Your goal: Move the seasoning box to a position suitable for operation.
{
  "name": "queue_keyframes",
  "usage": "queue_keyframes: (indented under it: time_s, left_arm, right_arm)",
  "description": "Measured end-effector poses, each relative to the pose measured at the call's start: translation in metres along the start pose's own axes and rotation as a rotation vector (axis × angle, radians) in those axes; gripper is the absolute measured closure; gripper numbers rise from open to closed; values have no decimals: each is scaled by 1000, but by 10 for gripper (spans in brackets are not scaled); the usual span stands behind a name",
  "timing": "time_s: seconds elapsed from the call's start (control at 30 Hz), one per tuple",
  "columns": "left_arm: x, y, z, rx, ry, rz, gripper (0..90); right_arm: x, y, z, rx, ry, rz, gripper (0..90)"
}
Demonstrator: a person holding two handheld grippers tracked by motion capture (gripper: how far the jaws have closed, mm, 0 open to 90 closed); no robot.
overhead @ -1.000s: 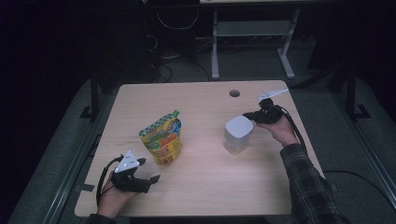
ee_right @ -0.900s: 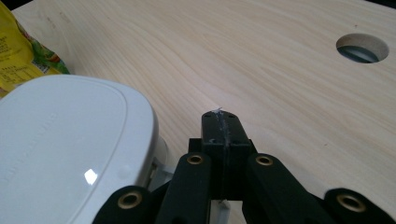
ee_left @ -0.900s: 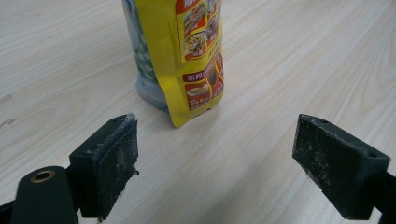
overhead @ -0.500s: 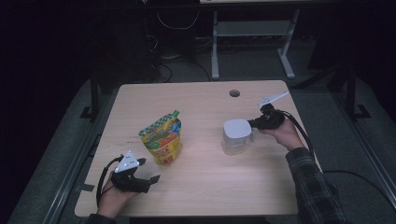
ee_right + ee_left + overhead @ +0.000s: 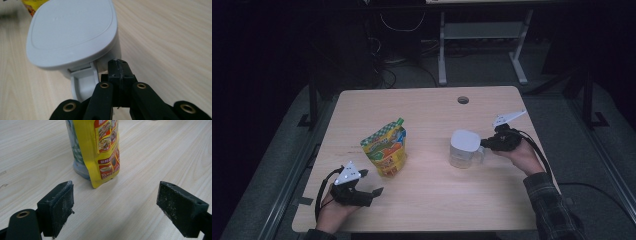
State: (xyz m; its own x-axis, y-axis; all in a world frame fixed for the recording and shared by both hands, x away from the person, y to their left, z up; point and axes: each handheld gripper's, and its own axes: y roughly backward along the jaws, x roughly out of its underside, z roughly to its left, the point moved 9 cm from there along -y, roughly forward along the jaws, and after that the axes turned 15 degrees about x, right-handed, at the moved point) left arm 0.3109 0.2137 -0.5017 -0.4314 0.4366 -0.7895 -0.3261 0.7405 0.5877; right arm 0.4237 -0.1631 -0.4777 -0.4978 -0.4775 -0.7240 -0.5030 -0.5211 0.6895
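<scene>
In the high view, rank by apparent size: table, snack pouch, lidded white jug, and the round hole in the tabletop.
1. table
2. snack pouch and lidded white jug: the pouch looks slightly bigger, but too close to rank firmly
3. round hole, by far the smallest

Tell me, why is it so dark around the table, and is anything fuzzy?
High view: light falls on the table while the floor and room behind stay nearly black. Left gripper view: bright and even, the pouch sharp. Right gripper view: the white jug is lit, its lid slightly soft, and the far tabletop is blurred.
</scene>
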Motion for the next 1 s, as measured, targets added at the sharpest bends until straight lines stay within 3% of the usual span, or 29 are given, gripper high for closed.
queue_keyframes:
  time_s: [0.2, 0.3, 0.33, 0.47, 0.67, 0.77, 1.0]
  left_arm:
    - [-1, 0, 0, 1, 1, -2, 136]
    - [0, 1, 0, 2, 5, 0, 135]
    - [1, 1, 0, 3, 7, 1, 136]
    - [1, 1, 0, 2, 8, 1, 136]
    - [1, 3, 2, -3, 9, 2, 136]
    - [1, 2, 2, 0, 12, 2, 135]
    - [2, 1, 1, 5, 17, 0, 135]
  right_arm:
    - [4, 7, 0, 51, -1, -23, 898]
    - [9, 16, -6, 64, -40, -47, 824]
    - [11, 23, -7, 51, -58, -76, 762]
    - [14, 32, -5, 37, -61, -101, 703]
    - [13, 44, 10, -19, -21, -116, 597]
    - [12, 37, 18, -3, 26, -98, 557]
    - [13, 19, 23, 2, 63, -60, 549]
